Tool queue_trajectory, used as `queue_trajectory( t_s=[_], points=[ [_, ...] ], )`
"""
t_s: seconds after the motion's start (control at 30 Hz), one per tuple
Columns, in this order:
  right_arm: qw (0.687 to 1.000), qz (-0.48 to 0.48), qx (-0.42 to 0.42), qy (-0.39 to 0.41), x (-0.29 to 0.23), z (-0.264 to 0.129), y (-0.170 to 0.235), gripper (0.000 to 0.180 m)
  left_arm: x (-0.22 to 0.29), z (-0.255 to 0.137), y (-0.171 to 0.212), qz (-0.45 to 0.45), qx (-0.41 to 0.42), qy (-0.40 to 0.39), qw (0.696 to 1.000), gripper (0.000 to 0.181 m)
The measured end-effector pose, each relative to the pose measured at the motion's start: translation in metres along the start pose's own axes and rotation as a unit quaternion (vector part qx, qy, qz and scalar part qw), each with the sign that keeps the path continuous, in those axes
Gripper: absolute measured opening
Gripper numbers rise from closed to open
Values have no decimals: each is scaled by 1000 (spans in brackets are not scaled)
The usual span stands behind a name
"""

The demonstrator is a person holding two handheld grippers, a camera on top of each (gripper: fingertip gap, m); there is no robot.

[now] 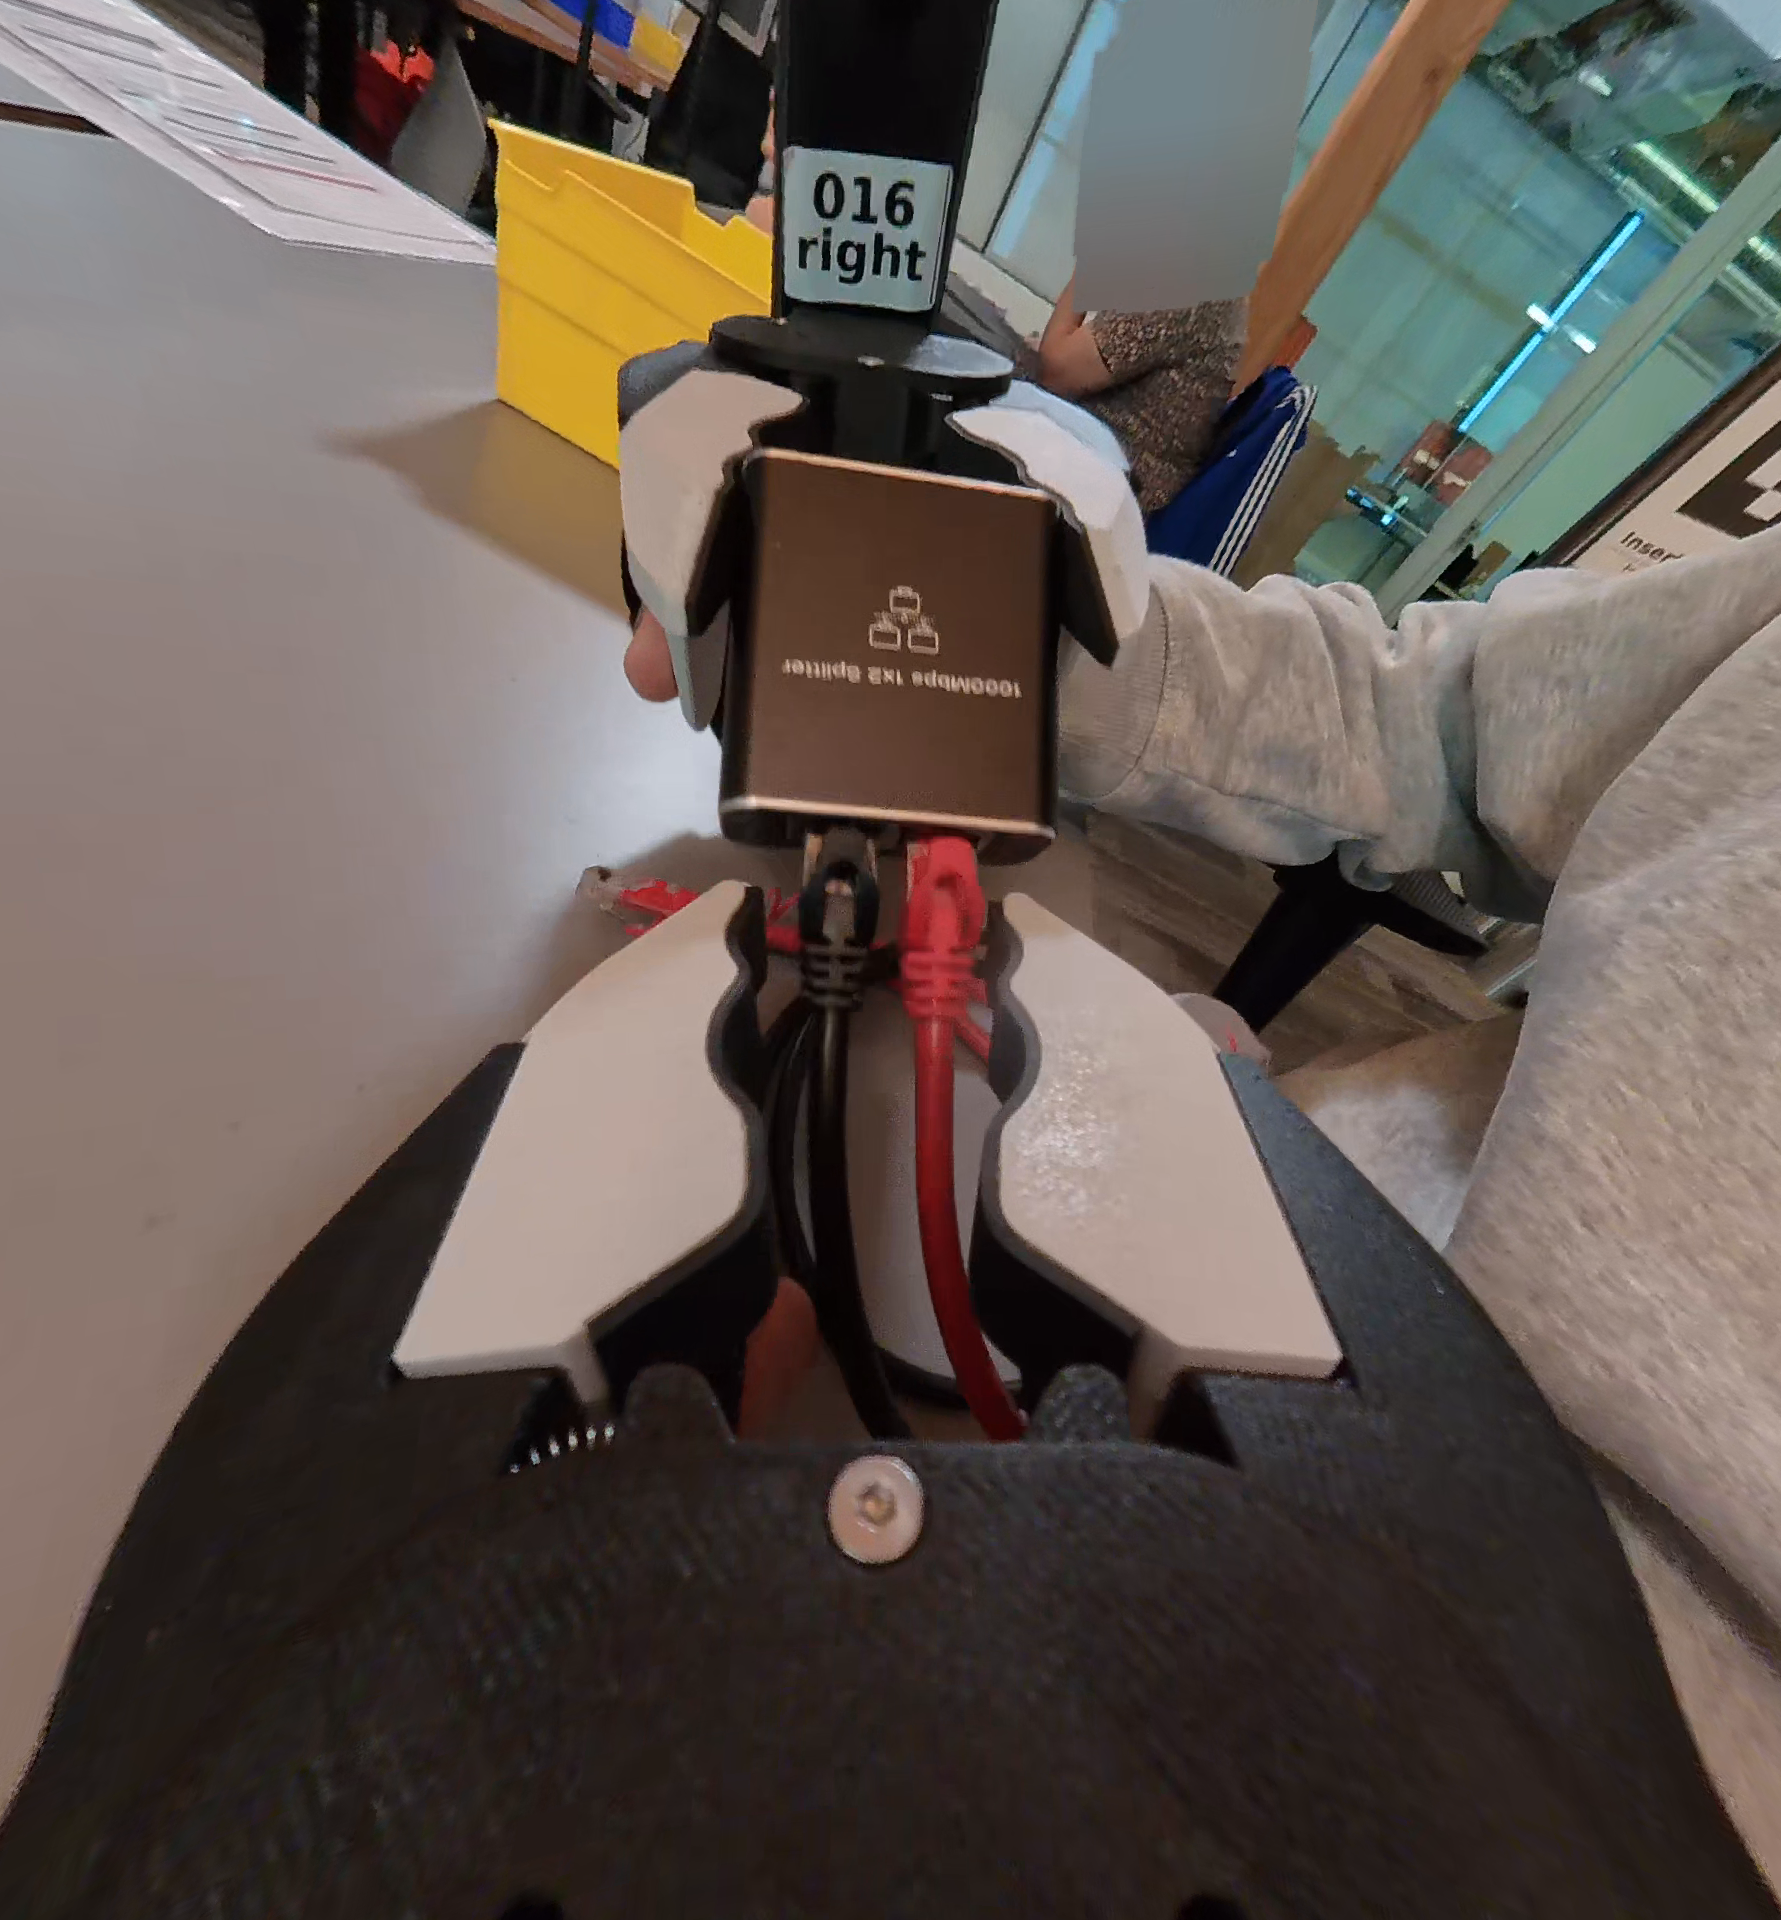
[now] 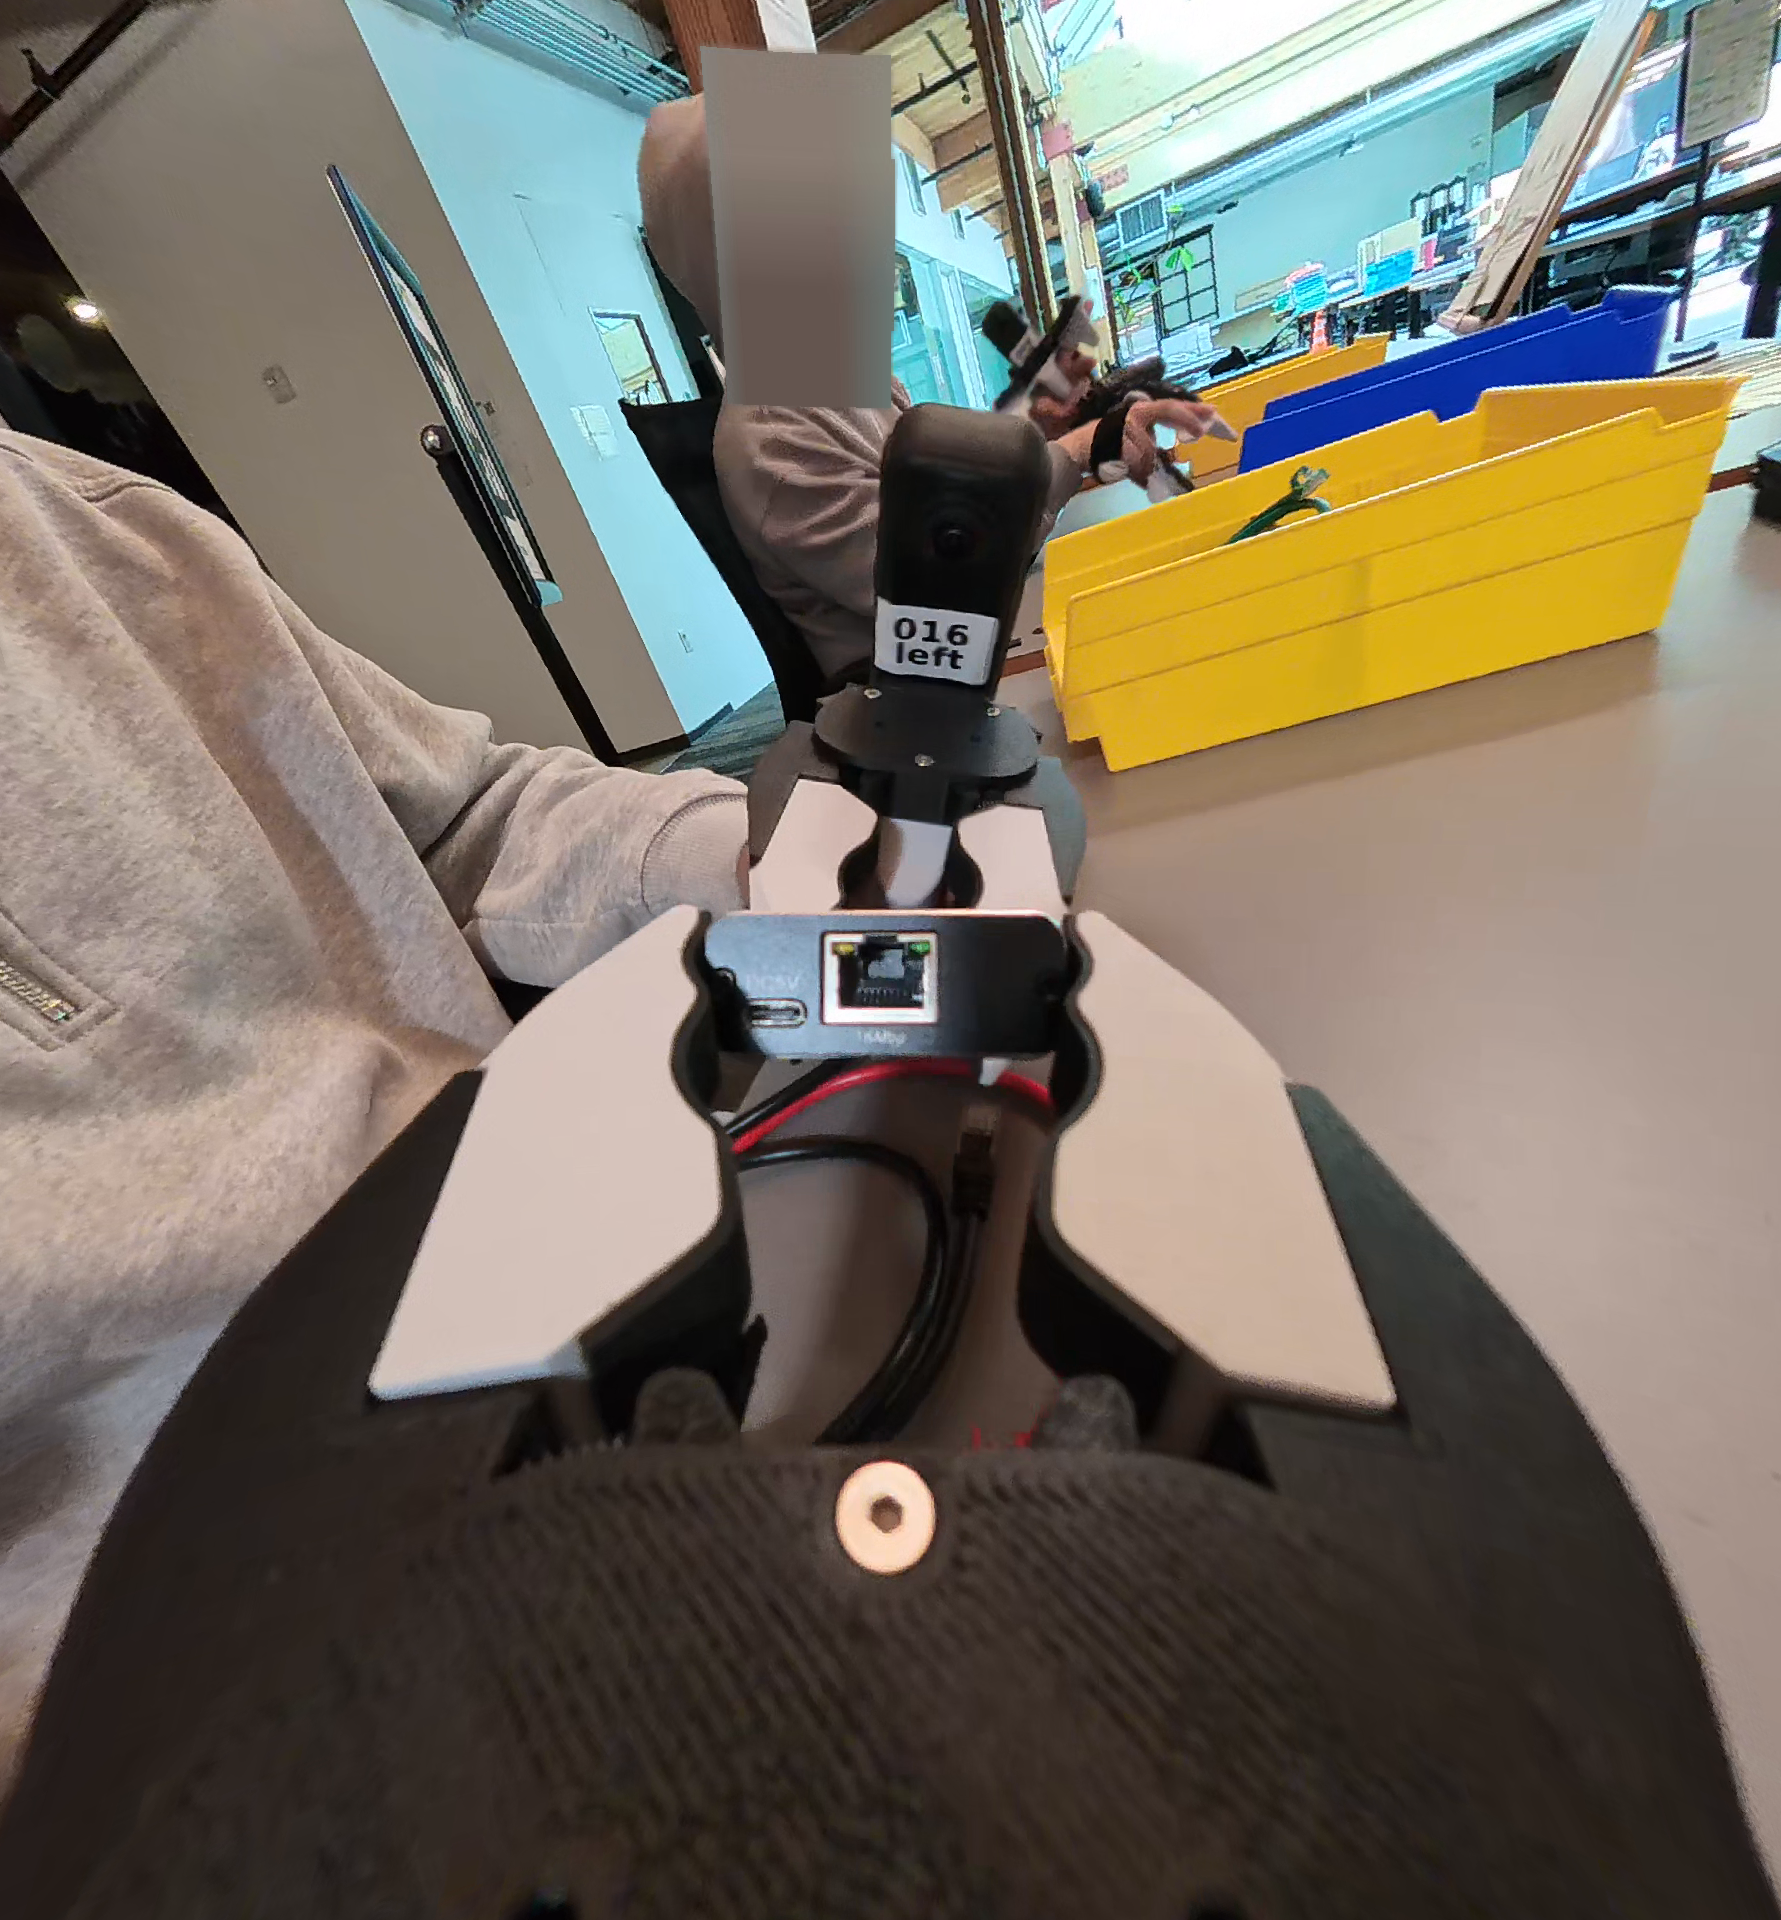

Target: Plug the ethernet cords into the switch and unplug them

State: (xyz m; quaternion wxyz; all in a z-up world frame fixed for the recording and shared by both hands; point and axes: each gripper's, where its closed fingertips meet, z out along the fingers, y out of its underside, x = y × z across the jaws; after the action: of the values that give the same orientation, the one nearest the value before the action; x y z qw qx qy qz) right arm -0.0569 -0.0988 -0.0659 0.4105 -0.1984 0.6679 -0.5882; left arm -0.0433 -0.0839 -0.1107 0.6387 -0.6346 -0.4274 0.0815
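The right tongs (image 2: 884,997) are clenched on the switch (image 2: 884,987), a small dark metal box held above the grey worktop (image 2: 1488,1039), their white fingers (image 2: 595,1143) pressing its two short sides. From the right wrist view, the near end of the box shows one open network socket and a small slot beside it. In the left wrist view the same switch (image 1: 891,634) faces the other way, its brown top up, and two cords are plugged into its near end: a black ethernet cord (image 1: 836,935) on the left and a red ethernet cord (image 1: 943,925) on the right. Both cords run back between the fingers of the left tongs (image 1: 870,935), whose tips sit either side of the two plugs; I cannot tell whether they pinch them or merely bracket them. A loose red plug (image 1: 621,896) lies on the worktop just left of the tips. Yellow bins (image 2: 1385,582) stand farther back, with a blue bin (image 2: 1468,364) behind them.
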Motion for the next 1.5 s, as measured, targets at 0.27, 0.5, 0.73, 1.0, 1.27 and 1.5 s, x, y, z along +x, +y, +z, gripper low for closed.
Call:
queue_trajectory(
  t_s=[0.27, 0.5, 0.73, 1.0, 1.27, 1.5],
  points=[
    [1000, 2, -1, 9, 1, 4, 1, 63, -1, 1, -4, 29, 12, -21, 999, 33],
    [992, 38, 55, 105, 36, -21, -10, 68, -43, -26, -7, 130, -22, -194, 972, 32],
    [988, 39, 56, 140, 44, -32, -9, 62, -74, -50, -4, 153, -59, -288, 943, 32],
    [979, -39, 8, 199, 39, -17, -33, 52, -74, -50, -4, 139, -56, -276, 949, 31],
    [962, -144, 18, 230, 42, 53, -143, 37, -73, -53, -8, 136, -38, -273, 952, 32],
    [970, -158, -127, 132, 68, 209, -175, 38, -69, -57, -10, 145, -25, -263, 953, 32]
  ],
)
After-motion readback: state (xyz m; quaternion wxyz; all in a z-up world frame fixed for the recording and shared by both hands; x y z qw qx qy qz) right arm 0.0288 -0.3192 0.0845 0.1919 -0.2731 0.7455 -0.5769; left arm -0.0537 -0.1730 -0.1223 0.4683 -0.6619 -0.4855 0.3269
